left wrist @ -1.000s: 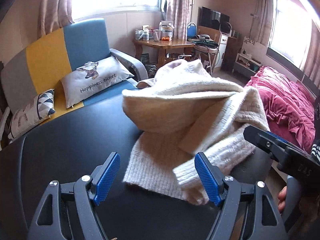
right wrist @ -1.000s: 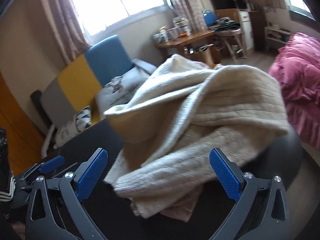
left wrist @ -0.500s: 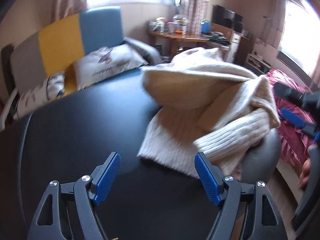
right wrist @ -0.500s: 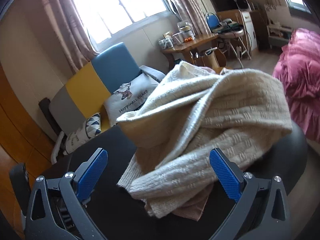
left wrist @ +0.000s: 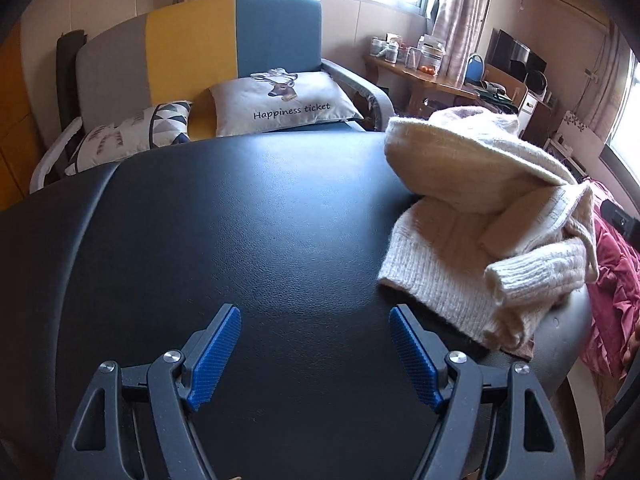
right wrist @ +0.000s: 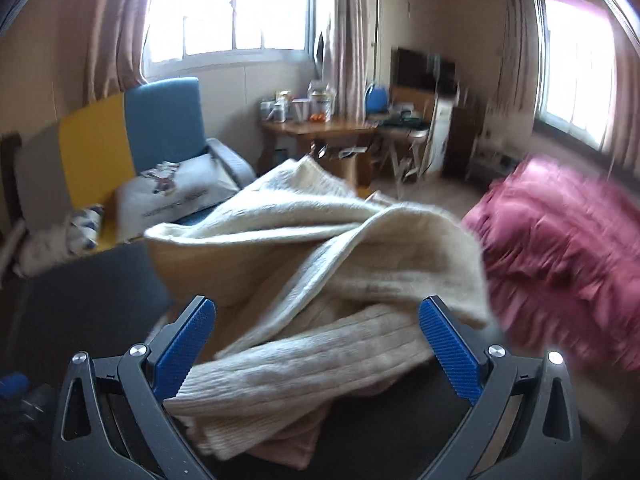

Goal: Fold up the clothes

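Observation:
A cream knitted sweater (left wrist: 476, 224) lies bunched in a heap at the right end of the black padded table (left wrist: 240, 232). One ribbed sleeve (left wrist: 536, 276) sticks out toward the table's right edge. My left gripper (left wrist: 316, 352) stands open over bare table, left of the heap, holding nothing. In the right wrist view the same sweater (right wrist: 320, 264) fills the middle, its ribbed sleeve (right wrist: 304, 368) lying between the spread blue pads of my right gripper (right wrist: 316, 344), which is open. That view is blurred by motion.
Behind the table stands a grey, yellow and blue sofa (left wrist: 192, 44) with two cushions (left wrist: 280, 104). A wooden desk (left wrist: 424, 76) with jars sits at the back right. A bed with a crimson cover (right wrist: 560, 256) lies right of the table.
My left gripper has swung left and away, so the sweater now sits at its right. My right gripper has moved in close, bringing the ribbed sleeve between its open pads.

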{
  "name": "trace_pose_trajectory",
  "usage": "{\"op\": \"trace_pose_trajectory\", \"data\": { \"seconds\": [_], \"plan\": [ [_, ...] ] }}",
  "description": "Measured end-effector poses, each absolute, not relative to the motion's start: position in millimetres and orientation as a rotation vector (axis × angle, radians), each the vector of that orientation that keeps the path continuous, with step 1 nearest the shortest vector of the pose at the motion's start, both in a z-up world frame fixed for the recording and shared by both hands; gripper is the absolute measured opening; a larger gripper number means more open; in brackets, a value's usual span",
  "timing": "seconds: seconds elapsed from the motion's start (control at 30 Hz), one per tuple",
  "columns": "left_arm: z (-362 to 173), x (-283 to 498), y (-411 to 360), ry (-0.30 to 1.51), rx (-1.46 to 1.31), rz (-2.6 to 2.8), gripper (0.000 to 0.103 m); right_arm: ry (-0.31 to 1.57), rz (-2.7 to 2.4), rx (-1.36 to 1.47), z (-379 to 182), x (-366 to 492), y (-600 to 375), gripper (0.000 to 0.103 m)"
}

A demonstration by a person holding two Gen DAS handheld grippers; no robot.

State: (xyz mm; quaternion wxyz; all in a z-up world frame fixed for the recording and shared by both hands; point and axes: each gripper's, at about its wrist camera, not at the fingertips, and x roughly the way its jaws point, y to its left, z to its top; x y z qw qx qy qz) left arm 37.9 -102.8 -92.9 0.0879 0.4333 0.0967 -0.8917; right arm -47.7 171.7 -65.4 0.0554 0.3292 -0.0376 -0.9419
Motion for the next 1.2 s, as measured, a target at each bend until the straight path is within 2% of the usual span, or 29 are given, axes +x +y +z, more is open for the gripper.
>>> {"op": "trace_pose_trajectory", "data": {
  "seconds": [0.1,0.13,0.23,0.67,0.77,0.9,1.07,1.13,1.2],
  "plan": [
    [-89.5,37.4,-96.2,0.265,1.292,-2.668,0.078,-0.067,-2.900,0.968,-62.8,-43.8,172.0,0.103],
    [-88.9,37.4,-93.0,0.252,1.297,-2.671,0.078,-0.103,-2.890,0.984,-64.0,-45.0,176.4,0.103],
    [-87.4,37.4,-84.8,0.226,1.307,-2.682,0.078,0.020,-2.972,1.030,-68.5,-44.5,173.4,0.103],
    [-94.0,42.5,-89.4,0.200,1.327,-2.654,0.078,0.036,-3.031,1.090,-87.0,-42.9,183.9,0.103],
    [-93.8,42.8,-90.8,0.205,1.325,-2.652,0.078,0.088,-3.026,1.095,-90.9,-39.7,177.9,0.103],
    [-92.3,44.0,-90.4,0.216,1.317,-2.658,0.078,-0.020,-2.953,1.084,-86.5,-52.8,172.7,0.103],
    [-91.5,44.0,-92.5,0.214,1.313,-2.654,0.078,-0.417,-2.627,1.024,-77.6,-77.8,165.5,0.103],
    [-93.2,43.8,-95.9,0.225,1.317,-2.648,0.078,-0.526,-2.515,1.056,-82.8,-87.6,163.8,0.103],
    [-94.8,43.2,-98.8,0.231,1.319,-2.640,0.078,-0.549,-2.511,1.047,-84.2,-89.9,163.4,0.103]
  ]
}}
